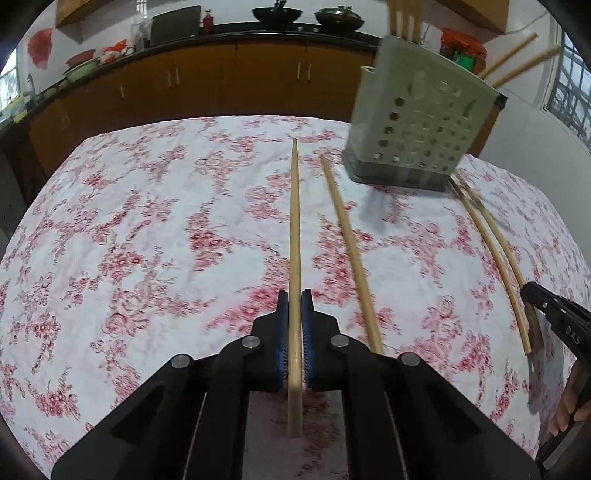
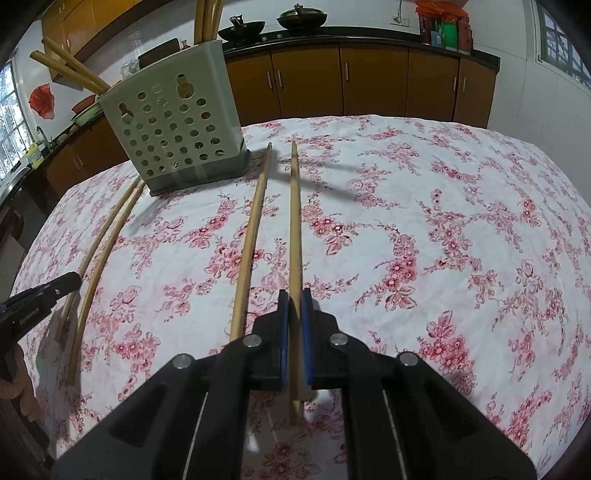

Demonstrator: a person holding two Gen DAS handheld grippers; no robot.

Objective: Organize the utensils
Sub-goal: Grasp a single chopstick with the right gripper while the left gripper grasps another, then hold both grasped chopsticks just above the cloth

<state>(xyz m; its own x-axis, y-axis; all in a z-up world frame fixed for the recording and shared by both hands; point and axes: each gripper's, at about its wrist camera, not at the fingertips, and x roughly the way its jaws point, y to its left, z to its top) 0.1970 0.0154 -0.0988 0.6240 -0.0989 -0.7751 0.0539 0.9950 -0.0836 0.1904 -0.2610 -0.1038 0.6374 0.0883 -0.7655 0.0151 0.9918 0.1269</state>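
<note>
Bamboo is what both tools hold. The left gripper (image 1: 294,295) is closed on a long pale bamboo chopstick (image 1: 294,221), pinched between its blue pads and pointing away across the bench (image 1: 147,221), which is covered by a white cloth with a pink flower print. Just to its right a loose matching chopstick (image 1: 349,243) lies on the cloth, angled slightly away. The right gripper (image 2: 294,295) is likewise clamped on another bamboo chopstick (image 2: 294,221), with its unheld partner (image 2: 251,229) lying just left of it. Whether either gripped stick is lifted off the cloth cannot be told. Between the two pairs, at their far ends, stands a pale green perforated plastic utensil holder (image 2: 177,122) on a grey base, with several more bamboo sticks (image 2: 207,18) standing in it. Brown kitchen cabinets (image 2: 369,81) run along the far wall.
</note>
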